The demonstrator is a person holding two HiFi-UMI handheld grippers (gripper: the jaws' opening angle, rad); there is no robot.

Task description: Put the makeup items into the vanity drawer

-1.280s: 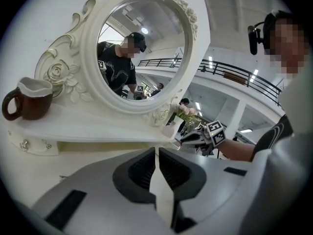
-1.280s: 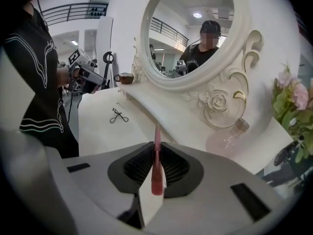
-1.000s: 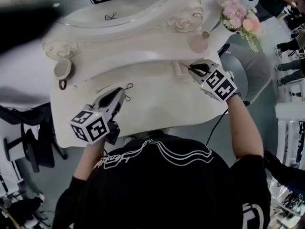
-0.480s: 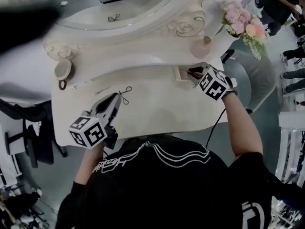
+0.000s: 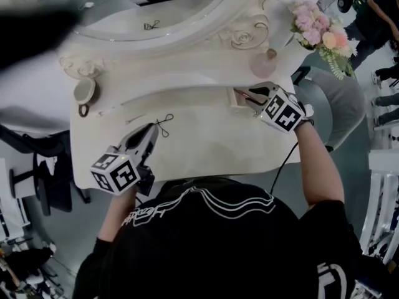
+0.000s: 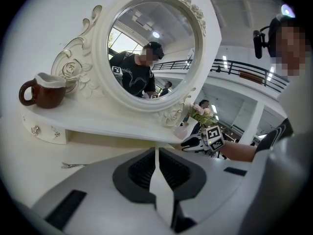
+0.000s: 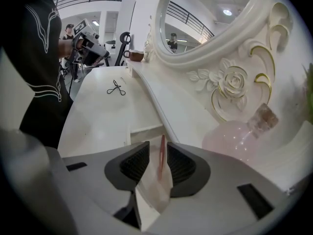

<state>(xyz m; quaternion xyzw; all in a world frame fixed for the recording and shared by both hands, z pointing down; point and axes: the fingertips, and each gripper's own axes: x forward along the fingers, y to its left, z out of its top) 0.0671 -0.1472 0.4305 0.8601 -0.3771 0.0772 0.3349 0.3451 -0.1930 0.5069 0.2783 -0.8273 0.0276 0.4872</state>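
**A:** What's the right gripper doing?

**B:** The right gripper (image 5: 248, 96) has its jaws opening. A slim red stick (image 7: 161, 154), thin as a pencil, stands between them with a gap showing beside it. Its far end points at the small open drawer (image 5: 237, 98), at the gripper's 9 o'clock.

**A:** And the left gripper?

**B:** The left gripper (image 6: 156, 153) is closed on nothing, low over the table (image 5: 206, 136). An eyelash curler (image 5: 164, 122) lies at its 1 o'clock.

**A:** What differs from a second ago?

**B:** The right jaws stood narrower on the stick then. The left gripper has kept its place by the curler.
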